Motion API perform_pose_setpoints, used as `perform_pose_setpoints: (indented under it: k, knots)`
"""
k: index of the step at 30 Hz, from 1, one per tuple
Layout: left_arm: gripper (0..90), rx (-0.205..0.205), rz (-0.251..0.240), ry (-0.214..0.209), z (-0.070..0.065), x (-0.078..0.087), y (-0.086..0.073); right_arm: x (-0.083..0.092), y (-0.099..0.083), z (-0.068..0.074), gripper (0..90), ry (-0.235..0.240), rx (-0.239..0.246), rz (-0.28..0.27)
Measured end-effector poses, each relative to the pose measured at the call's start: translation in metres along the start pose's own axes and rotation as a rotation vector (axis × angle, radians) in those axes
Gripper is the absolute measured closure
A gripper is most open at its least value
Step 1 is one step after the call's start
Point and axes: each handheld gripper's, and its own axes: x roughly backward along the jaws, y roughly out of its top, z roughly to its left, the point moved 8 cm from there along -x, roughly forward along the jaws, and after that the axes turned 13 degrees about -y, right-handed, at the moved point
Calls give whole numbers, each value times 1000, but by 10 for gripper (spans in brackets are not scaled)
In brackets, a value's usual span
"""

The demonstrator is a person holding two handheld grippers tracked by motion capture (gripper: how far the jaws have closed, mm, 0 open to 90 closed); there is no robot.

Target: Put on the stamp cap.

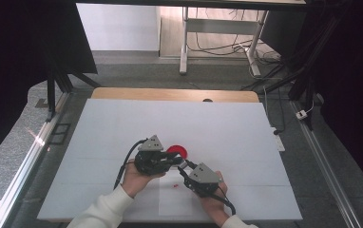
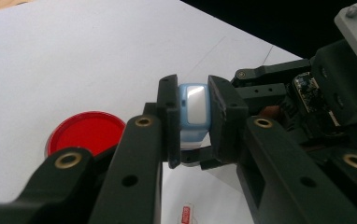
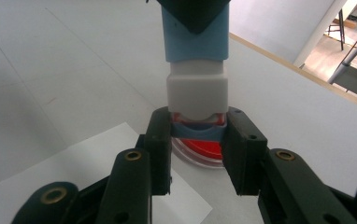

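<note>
On the white bench (image 1: 122, 123), at 6 o'clock from the red dish (image 1: 178, 150), both our grippers hold one small blue-and-white tube (image 3: 196, 74) in the air. The left gripper (image 2: 193, 122) jaws pinch the blue end, and the right gripper (image 3: 198, 140) jaws pinch the white cap end. We think it is light, hard and smooth, so we should hold its flat sides.

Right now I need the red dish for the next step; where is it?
The red dish lies on the white table near the middle of the high view, just beyond the two hand-held grippers.

Little blue-and-white stamp (image 3: 196, 60) gripped at both ends, held above the table, hovering right over the round red ink pad (image 2: 86, 131).
</note>
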Motion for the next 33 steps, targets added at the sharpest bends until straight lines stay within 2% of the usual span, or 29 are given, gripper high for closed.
perform_pose_setpoints:
  k: [28, 33]
  knots:
    - [758, 0, 11, -2, 1, -2, -3, 1, -1, 1, 645, -6, -3, 2]
    - [758, 11, 15, -11, 1, -2, -4, 1, -2, 1, 647, -12, 15, 7]
